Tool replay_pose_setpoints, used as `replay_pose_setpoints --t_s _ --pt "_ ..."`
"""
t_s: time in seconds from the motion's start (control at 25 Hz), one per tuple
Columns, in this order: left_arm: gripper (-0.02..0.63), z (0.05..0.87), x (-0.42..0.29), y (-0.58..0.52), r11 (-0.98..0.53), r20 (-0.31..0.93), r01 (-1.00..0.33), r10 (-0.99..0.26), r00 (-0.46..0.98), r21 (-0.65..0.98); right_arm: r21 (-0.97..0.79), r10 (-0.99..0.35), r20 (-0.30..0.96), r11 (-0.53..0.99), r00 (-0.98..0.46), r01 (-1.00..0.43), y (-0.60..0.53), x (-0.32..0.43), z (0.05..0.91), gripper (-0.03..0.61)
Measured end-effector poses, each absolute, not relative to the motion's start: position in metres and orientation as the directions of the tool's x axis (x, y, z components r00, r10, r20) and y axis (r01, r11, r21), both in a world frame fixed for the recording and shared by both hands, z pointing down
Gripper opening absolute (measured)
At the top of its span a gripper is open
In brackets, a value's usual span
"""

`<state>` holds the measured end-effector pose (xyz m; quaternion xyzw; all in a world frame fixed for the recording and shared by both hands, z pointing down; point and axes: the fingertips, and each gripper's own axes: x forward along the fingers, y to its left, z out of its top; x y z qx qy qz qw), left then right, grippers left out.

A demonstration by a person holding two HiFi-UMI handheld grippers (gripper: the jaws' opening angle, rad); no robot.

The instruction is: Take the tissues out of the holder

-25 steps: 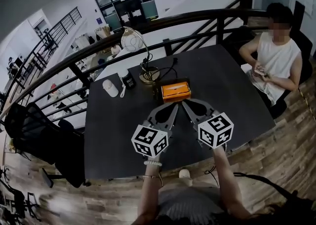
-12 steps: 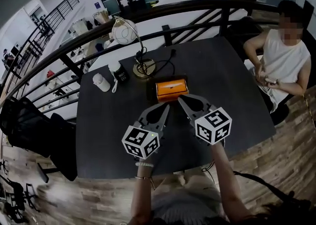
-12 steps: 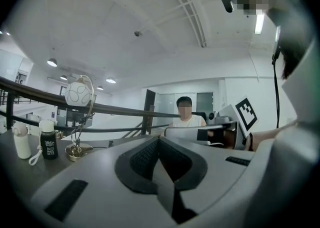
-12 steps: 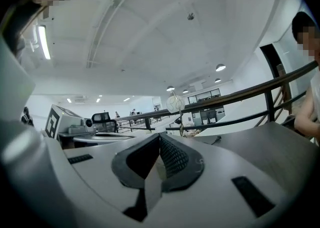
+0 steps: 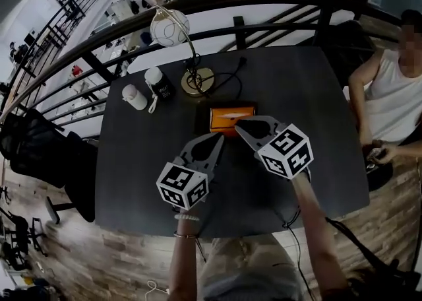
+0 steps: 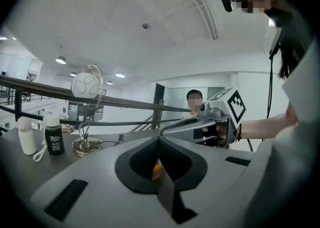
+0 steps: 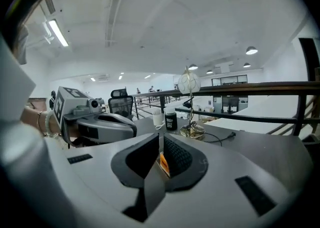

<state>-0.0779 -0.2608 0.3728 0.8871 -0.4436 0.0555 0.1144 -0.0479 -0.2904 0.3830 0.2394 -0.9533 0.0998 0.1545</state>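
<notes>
An orange tissue holder point(image 5: 226, 116) lies on the black table point(image 5: 138, 161), just beyond both grippers. My left gripper point(image 5: 220, 138) hovers a little short of the holder's near left corner, jaws shut and empty. The right gripper point(image 5: 238, 124) has its tip over the holder's near edge, jaws also together with nothing between them. In the left gripper view a sliver of the orange holder point(image 6: 156, 171) shows past the closed jaws, and the right gripper point(image 6: 220, 119) is seen alongside. The right gripper view shows the same orange holder point(image 7: 163, 163) behind its jaws.
Behind the holder stand a desk lamp point(image 5: 196, 82) with a round white shade, a black bottle point(image 5: 158, 84) and a white bottle point(image 5: 134, 97). A cable point(image 5: 232, 74) runs from the lamp. A person point(image 5: 395, 95) sits at the table's right side. A railing borders the far edge.
Both grippers have moved forward toward the orange holder, and the right tip now reaches its near edge. The head camera has tilted further down. Jaws stayed shut.
</notes>
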Motion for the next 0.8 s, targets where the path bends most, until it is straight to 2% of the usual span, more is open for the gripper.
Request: replay_pose_setpoints --t_s 0.2,0.28,0.36,0.56,0.8 --pt "0.008 0.390 -0.091 -0.280 -0.569 0.239 -0.809 -0.773 0.587 0.148 -0.063 -0.350 0.443 0.906 -0.825 -0.418 -0.313 -0.068 0.411 0.026" --pt "0.008 0.396 -0.094 -0.284 -0.571 0.256 -0.807 -0.765 0.590 0.154 -0.041 -0.317 0.490 0.922 -0.812 -0.385 -0.321 -0.075 0.420 0.068" --pt "0.008 0.399 -0.095 -0.286 -0.576 0.271 -0.801 -0.755 0.597 0.161 -0.028 -0.283 0.537 0.936 -0.795 -0.352 -0.328 -0.079 0.426 0.081" --pt "0.008 0.411 -0.103 -0.294 -0.585 0.304 -0.791 -0.731 0.610 0.180 -0.007 -0.181 0.659 0.969 -0.730 -0.246 -0.338 -0.092 0.454 0.098" --pt "0.008 0.426 -0.113 -0.307 -0.592 0.337 -0.779 -0.705 0.624 0.205 -0.017 -0.112 0.743 0.982 -0.660 -0.186 -0.350 -0.108 0.483 0.106"
